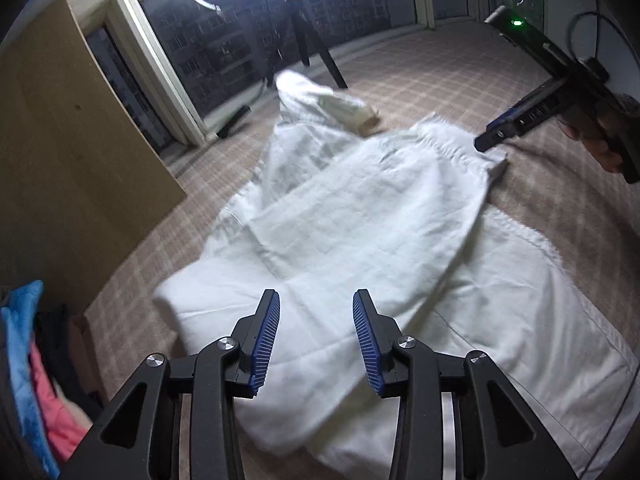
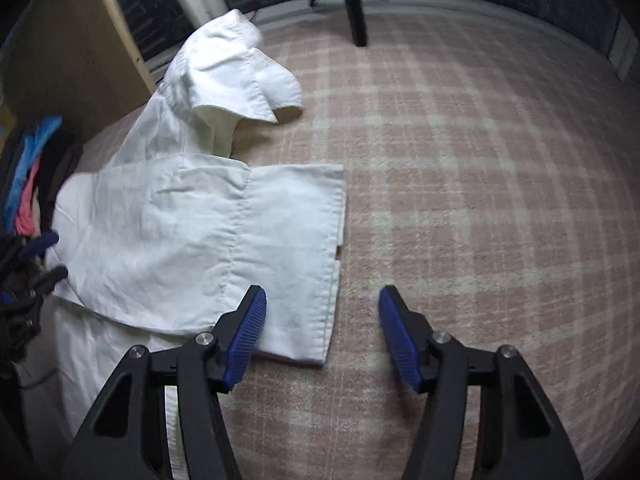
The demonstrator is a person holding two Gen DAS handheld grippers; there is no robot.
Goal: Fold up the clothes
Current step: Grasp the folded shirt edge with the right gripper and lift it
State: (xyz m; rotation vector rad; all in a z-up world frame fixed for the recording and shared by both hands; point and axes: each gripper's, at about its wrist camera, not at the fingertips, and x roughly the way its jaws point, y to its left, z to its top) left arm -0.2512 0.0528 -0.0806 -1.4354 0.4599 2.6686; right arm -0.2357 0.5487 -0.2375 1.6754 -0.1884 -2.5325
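A white garment (image 1: 360,216) lies partly folded on the checked pink bed cover (image 1: 420,80). One flap is folded across its body; another part stands bunched up at the far end (image 2: 236,68). My left gripper (image 1: 316,312) is open and empty just above the near part of the garment. My right gripper (image 2: 322,304) is open and empty over the garment's hem edge (image 2: 332,280) and the bare cover. In the left wrist view the right gripper (image 1: 490,142) hovers at the garment's far right corner.
A wooden board (image 1: 68,152) stands along the left of the bed. A pile of blue, pink and dark clothes (image 1: 28,360) lies at the near left. Dark tripod legs (image 2: 356,4) stand beyond the bed before the windows. The checked cover (image 2: 480,184) stretches to the right.
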